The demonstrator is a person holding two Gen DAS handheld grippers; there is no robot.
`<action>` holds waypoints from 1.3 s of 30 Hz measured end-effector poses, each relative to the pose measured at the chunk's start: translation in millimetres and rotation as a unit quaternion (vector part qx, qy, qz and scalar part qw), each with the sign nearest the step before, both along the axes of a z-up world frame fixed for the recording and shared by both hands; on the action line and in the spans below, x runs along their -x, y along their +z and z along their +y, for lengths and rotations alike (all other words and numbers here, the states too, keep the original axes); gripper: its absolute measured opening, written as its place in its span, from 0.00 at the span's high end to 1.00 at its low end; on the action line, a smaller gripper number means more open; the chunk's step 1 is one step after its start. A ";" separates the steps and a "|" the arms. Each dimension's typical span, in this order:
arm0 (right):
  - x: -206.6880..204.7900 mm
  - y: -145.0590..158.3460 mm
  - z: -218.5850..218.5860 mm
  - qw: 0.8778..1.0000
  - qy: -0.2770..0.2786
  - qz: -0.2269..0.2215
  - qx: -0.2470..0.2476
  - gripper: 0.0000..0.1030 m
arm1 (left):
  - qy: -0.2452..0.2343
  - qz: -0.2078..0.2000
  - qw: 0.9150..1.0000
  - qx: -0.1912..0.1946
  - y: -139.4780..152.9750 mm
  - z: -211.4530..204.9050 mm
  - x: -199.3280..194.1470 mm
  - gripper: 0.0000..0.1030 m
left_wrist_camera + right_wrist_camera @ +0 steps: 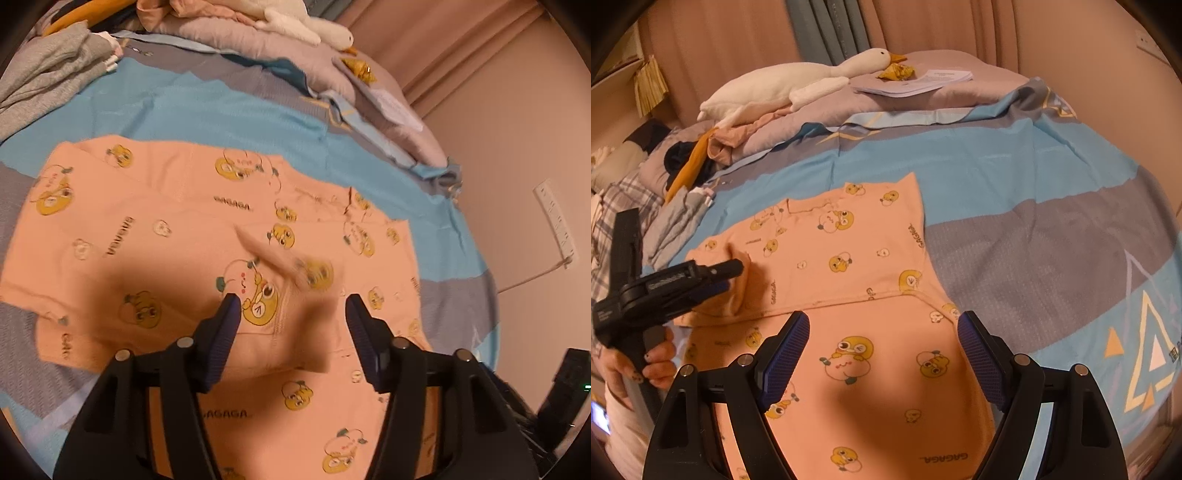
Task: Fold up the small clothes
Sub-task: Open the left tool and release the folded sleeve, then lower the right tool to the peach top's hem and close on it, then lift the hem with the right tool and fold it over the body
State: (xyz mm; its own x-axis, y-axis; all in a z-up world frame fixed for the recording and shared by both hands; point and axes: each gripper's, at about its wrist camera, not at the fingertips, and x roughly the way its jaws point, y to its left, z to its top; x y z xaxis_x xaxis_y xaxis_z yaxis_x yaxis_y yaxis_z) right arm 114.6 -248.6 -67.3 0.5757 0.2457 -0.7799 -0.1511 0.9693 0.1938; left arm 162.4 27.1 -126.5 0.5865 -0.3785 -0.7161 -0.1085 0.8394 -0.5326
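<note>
Two grippers work over one peach garment [849,258] printed with yellow cartoon ducks, and we take the scene from left to right. In the right wrist view, at the far left, we see a hand [646,362] wrapped round the handle of the left gripper [733,277], which reaches over the garment's left edge, where a folded sleeve lies. From that side view the fingers look close together; in the left wrist view we see them standing apart, with a blurred flap of the peach cloth between them and neither pad pressing on it. The left gripper [291,306] therefore holds nothing.

The garment lies spread flat on the bed [1052,229], on a cover of blue and grey bands. Its upper part is folded across itself, with a seam running sideways just beyond the right gripper's fingertips.

The right gripper [882,325] hangs over the near part of the garment, its fingers wide apart and nothing between them but the cloth lying below.

Behind the garment, to the left, we see a heap of grey clothes [48,74] and other crumpled pieces. Farther back a white plush goose [798,81] lies along a mauve quilt, and to its right some papers [923,81] rest on the same quilt. At the right edge, the cover bears a triangle pattern [1148,347].
</note>
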 end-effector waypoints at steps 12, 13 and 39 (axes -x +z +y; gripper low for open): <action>-25.5 9.3 49.7 0.996 0.081 0.011 -0.043 0.20 | 0.167 -0.035 0.982 -0.087 45.5 88.4 83.5 0.41; -28.3 9.1 55.1 0.995 0.088 0.014 -0.049 0.20 | 0.177 -0.034 0.979 -0.092 45.5 93.8 88.9 0.41; -81.0 -58.1 154.7 0.983 0.126 0.129 -0.017 0.92 | 0.227 0.014 0.971 -0.072 12.9 129.4 130.8 0.43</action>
